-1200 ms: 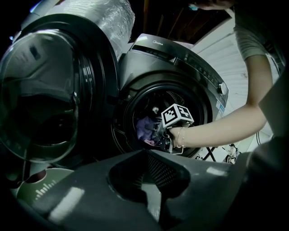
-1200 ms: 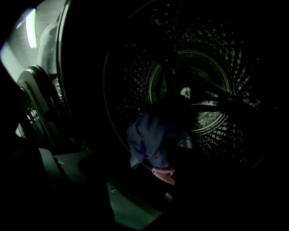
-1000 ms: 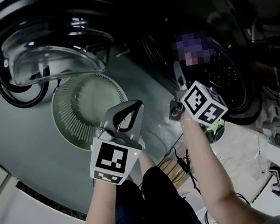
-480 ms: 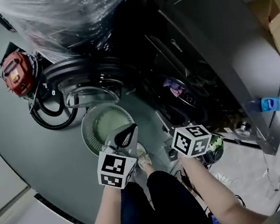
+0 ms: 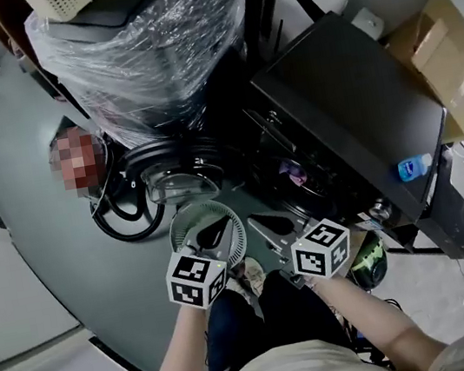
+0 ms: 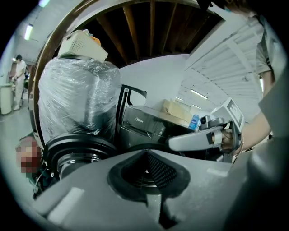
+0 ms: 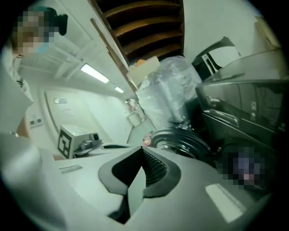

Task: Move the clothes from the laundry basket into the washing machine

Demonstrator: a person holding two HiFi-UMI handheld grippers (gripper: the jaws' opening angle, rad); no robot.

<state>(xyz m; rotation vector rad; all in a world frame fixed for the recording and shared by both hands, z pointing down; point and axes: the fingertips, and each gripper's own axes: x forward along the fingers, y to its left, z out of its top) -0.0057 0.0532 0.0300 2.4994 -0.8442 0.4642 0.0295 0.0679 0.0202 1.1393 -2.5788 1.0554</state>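
Left tongs (image 6: 145,152): closed, tips meeting with nothing between them, held over the near rim of the laundry basket (image 5: 178,226).
Right tongs (image 7: 142,148): closed and empty too, just right of the basket, tips angled toward the left tongs.
Laundry basket: round, pale green and ribbed, on the floor (image 5: 34,213) just in front of the open door (image 5: 172,171).
Clothes (image 5: 293,173): a purple-pink piece lies in the drum opening, well apart from both tongs.
Washing machine (image 5: 351,107): dark front loader, round door swung out to the left; a blue bottle (image 5: 412,168) stands at the right edge of its top.
Around it: a plastic-wrapped bulk (image 5: 148,53) behind the door, a cardboard box (image 5: 444,57) to the right, a black hose (image 5: 120,227) coiled on the floor.
Change: a second ago the right tongs were up at the drum mouth. They are now drawn back beside the basket, both tongs sit lower, over the person's legs, and the head view takes in the machine's top and the box.
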